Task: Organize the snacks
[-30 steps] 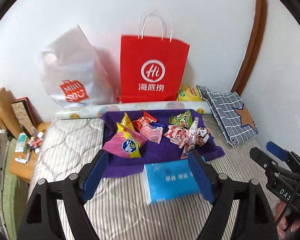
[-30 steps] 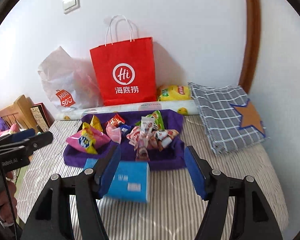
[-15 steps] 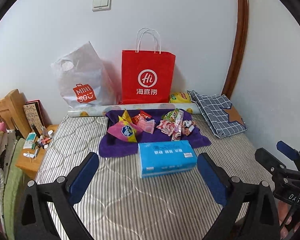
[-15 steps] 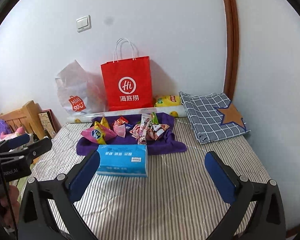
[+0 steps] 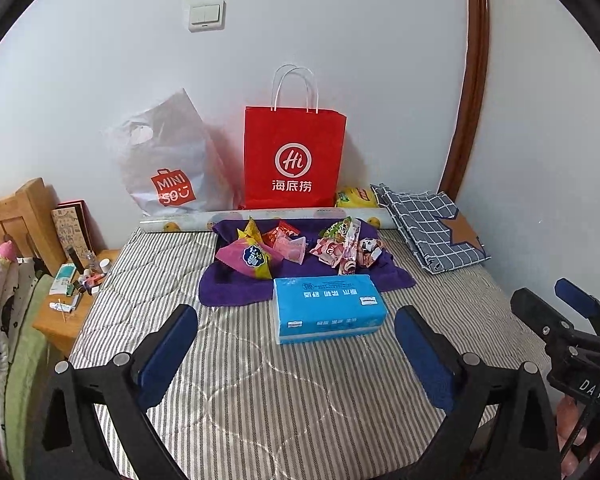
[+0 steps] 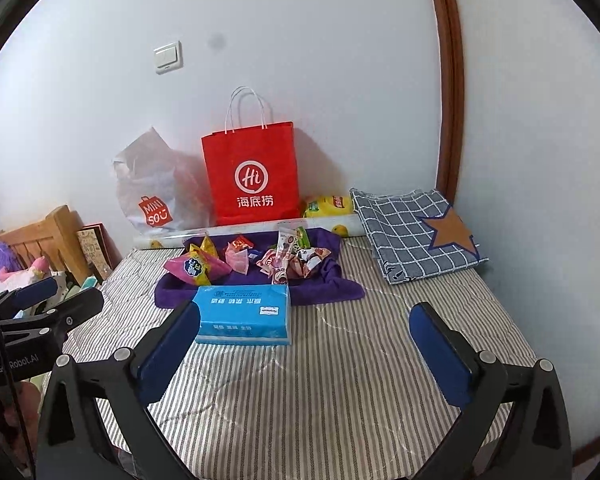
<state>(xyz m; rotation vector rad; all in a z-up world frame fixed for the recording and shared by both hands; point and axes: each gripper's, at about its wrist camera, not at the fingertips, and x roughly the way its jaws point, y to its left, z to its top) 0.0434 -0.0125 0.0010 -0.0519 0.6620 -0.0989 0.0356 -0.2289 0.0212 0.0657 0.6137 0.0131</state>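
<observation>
Currently both tools hang back over the near end of the bed (image 5: 260,392), a striped mattress that fills most of each view. Against the wall stand a red paper bag (image 5: 294,160) and a pale plastic bag (image 5: 168,160); a folded checked cloth (image 6: 412,232) lies at the right.

Purple cloth (image 5: 236,292) spread mid-bed. On it, the snacks (image 5: 296,246) lie in a loose heap: a pink and yellow packet at left, smaller wrappers to its right. A blue tissue pack (image 5: 326,306) lies just in front, overlapping the cloth's near edge.

Left hand-held gripper (image 5: 296,350): jaws wide, nothing between them. Right hand-held gripper (image 6: 304,350): jaws wide, also empty; its left finger overlaps the tissue pack's corner in the right wrist view, contact not confirmed.

My judgement: snacks gathered onto the cloth but not sorted or bagged. Most of the task looks left to do.
</observation>
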